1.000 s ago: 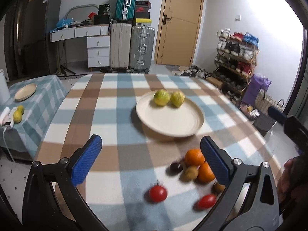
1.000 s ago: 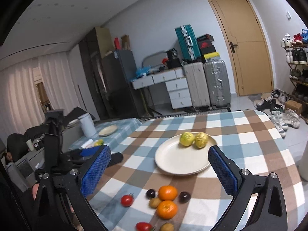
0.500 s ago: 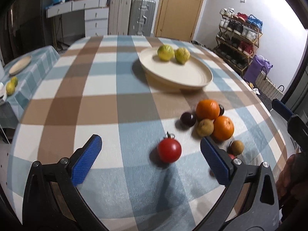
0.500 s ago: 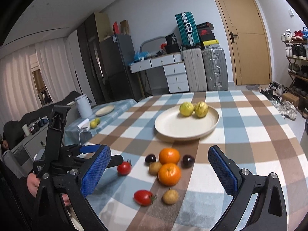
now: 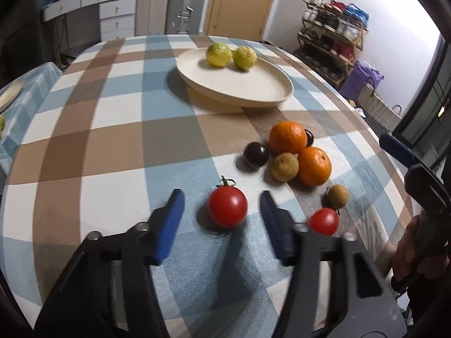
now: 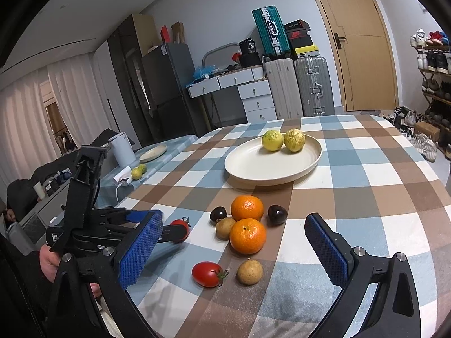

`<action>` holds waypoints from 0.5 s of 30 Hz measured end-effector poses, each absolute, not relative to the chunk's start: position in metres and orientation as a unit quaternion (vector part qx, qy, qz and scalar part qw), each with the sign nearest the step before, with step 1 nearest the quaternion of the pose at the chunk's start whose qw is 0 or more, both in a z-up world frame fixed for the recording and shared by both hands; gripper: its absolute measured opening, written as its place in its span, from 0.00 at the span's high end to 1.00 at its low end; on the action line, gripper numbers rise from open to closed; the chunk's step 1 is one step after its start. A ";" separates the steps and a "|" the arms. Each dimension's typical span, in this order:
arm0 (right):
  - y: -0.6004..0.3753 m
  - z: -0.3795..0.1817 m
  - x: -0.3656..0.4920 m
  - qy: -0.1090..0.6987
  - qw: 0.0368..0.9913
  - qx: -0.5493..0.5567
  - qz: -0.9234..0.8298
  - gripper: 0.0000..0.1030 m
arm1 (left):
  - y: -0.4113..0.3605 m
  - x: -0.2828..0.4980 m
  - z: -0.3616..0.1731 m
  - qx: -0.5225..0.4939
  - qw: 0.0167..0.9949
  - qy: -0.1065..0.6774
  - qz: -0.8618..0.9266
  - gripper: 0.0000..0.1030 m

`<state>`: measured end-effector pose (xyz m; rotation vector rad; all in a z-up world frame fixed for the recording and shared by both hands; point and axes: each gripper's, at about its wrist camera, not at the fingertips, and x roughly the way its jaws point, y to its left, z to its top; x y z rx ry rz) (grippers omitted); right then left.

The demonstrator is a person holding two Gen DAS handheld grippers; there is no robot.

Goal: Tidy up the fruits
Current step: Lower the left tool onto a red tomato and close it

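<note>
A red tomato lies on the checked tablecloth between the blue pads of my left gripper, which is open around it with gaps on both sides. Beyond it lie two oranges, two dark plums, two brown fruits and a second tomato. A cream plate holds two yellow-green fruits. My right gripper is open and empty above the near fruits; the plate also shows in the right wrist view.
The round table's edge curves close on the right. A side table with a small plate, a kettle and two fruits stands to the left. Suitcases, drawers and a shoe rack line the room.
My left gripper has dropped and moved forward to the red tomato, and its jaws have narrowed around it. My right gripper has tilted down toward the fruit pile.
</note>
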<state>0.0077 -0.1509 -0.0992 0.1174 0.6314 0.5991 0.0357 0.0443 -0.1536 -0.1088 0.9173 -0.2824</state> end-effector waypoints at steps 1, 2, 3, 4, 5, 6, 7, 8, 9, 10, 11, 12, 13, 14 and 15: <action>-0.150 -0.098 0.008 0.306 0.905 0.055 0.291 0.00 | 0.045 0.037 -0.155 -0.058 0.883 0.444 -0.143 0.64; -0.150 -0.098 0.008 0.306 0.905 0.054 0.291 0.00 | 0.045 0.038 -0.156 -0.063 0.879 0.450 -0.147 0.75; -0.150 -0.098 0.008 0.304 0.906 0.054 0.290 0.00 | 0.046 0.038 -0.157 -0.067 0.878 0.451 -0.149 0.75; -0.149 -0.098 0.008 0.304 0.906 0.055 0.290 0.00 | 0.046 0.038 -0.158 -0.069 0.878 0.450 -0.149 0.75; -0.149 -0.098 0.008 0.305 0.905 0.057 0.291 0.00 | 0.047 0.038 -0.158 -0.071 0.878 0.448 -0.150 0.75; -0.149 -0.098 0.008 0.306 0.904 0.059 0.291 0.00 | 0.048 0.037 -0.157 -0.074 0.879 0.446 -0.153 0.75; -0.149 -0.099 0.008 0.307 0.904 0.058 0.292 0.00 | 0.048 0.036 -0.156 -0.077 0.879 0.444 -0.155 0.75; -0.149 -0.099 0.007 0.308 0.904 0.056 0.292 0.00 | 0.049 0.035 -0.154 -0.077 0.880 0.441 -0.156 0.75; -0.149 -0.099 0.006 0.308 0.904 0.054 0.292 0.00 | 0.048 0.034 -0.152 -0.077 0.882 0.438 -0.157 0.75; -0.149 -0.099 0.005 0.308 0.904 0.053 0.292 0.00 | 0.048 0.033 -0.151 -0.076 0.883 0.436 -0.158 0.75; -0.150 -0.099 0.005 0.309 0.903 0.052 0.293 0.00 | 0.048 0.031 -0.149 -0.075 0.884 0.434 -0.158 0.75; -0.150 -0.100 0.005 0.314 0.902 0.051 0.294 0.00 | 0.049 0.030 -0.147 -0.076 0.885 0.431 -0.159 0.75; -0.150 -0.101 0.005 0.319 0.899 0.051 0.295 0.00 | 0.049 0.029 -0.144 -0.077 0.886 0.429 -0.159 0.75; -0.149 -0.103 0.005 0.325 0.896 0.052 0.297 0.00 | 0.050 0.028 -0.143 -0.077 0.887 0.427 -0.159 0.75; -0.149 -0.104 0.006 0.332 0.893 0.054 0.300 0.00 | 0.050 0.027 -0.141 -0.078 0.888 0.425 -0.159 0.75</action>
